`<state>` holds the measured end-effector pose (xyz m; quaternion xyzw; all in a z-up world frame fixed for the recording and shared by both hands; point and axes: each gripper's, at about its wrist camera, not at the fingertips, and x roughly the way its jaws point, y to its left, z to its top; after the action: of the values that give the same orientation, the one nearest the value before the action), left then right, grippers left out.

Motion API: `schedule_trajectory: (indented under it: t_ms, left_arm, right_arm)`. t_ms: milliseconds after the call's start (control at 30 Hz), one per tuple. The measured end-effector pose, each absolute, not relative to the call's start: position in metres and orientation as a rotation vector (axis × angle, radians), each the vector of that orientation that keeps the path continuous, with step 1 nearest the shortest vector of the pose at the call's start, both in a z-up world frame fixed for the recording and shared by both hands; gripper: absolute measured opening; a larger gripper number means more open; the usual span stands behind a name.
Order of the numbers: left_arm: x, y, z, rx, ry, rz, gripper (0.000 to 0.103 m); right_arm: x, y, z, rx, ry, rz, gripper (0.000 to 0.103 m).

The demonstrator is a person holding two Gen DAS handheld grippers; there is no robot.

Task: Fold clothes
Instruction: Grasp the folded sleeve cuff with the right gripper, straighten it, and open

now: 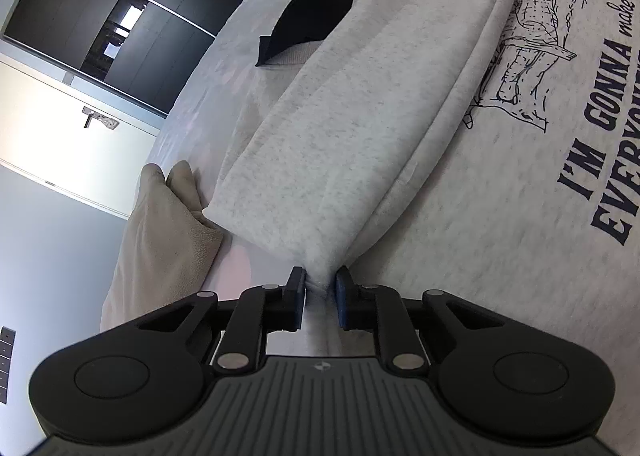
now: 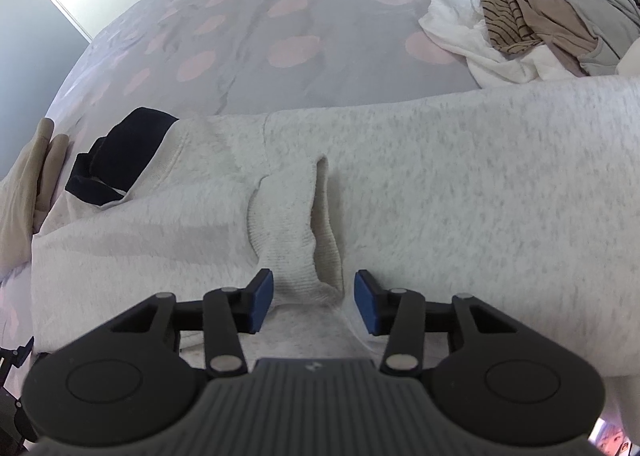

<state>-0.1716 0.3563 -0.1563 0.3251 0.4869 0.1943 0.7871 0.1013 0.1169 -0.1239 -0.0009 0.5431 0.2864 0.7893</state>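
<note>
A light grey sweatshirt (image 1: 460,195) with dark blue print lies on the bed, one side panel (image 1: 340,115) folded over its body. My left gripper (image 1: 318,284) is shut on a bunched edge of that folded part. In the right wrist view the sweatshirt (image 2: 460,195) spreads across the bed. Its ribbed sleeve cuff (image 2: 300,240) lies between the blue pads of my right gripper (image 2: 314,288), which is open around it. A black inner neck piece (image 2: 116,155) shows at the left and also in the left wrist view (image 1: 308,15).
A beige fleece garment (image 1: 168,240) lies at the bed's edge, left of the sweatshirt. A pile of unfolded clothes (image 2: 532,23) sits at the far right on the grey bedcover with pink dots (image 2: 280,35). A white door (image 1: 60,127) and dark wardrobe (image 1: 120,7) stand beyond.
</note>
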Motion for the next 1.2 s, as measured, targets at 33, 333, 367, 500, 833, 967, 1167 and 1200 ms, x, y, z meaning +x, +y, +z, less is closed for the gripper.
schedule_trajectory:
  t_ms: [33,333,367,500,833,967,1167,1200]
  left_arm:
    - [-0.172,0.358,-0.154,0.693,1.046,0.424,0.011]
    - [-0.181,0.390,-0.128,0.416,1.022,0.530,0.009]
    - [-0.182,0.398,-0.125,0.333,1.027,0.547,0.009]
    - [-0.187,0.432,-0.120,0.035,1.026,0.592,0.009]
    - [-0.186,0.443,-0.125,-0.063,1.089,0.574,0.018]
    - [-0.192,0.444,-0.107,-0.097,1.117,0.514,0.038]
    - [-0.195,0.477,-0.061,-0.261,0.979,0.500,0.049]
    - [-0.192,0.486,-0.057,-0.294,0.956,0.518,0.049]
  right_arm:
    - [0.102,0.119,-0.126,0.003,1.176,0.616,0.039]
    - [0.092,0.130,-0.112,0.034,1.154,0.721,0.019]
    - [0.088,0.132,-0.110,0.028,1.154,0.741,0.019]
    - [0.081,0.140,-0.111,-0.038,1.150,0.760,0.019]
    - [0.099,0.126,-0.141,-0.138,1.251,0.596,0.001]
    - [0.102,0.121,-0.133,-0.085,1.254,0.613,0.013]
    - [0.104,0.122,-0.110,-0.055,1.137,0.616,0.037]
    - [0.106,0.123,-0.109,-0.039,1.132,0.614,0.038]
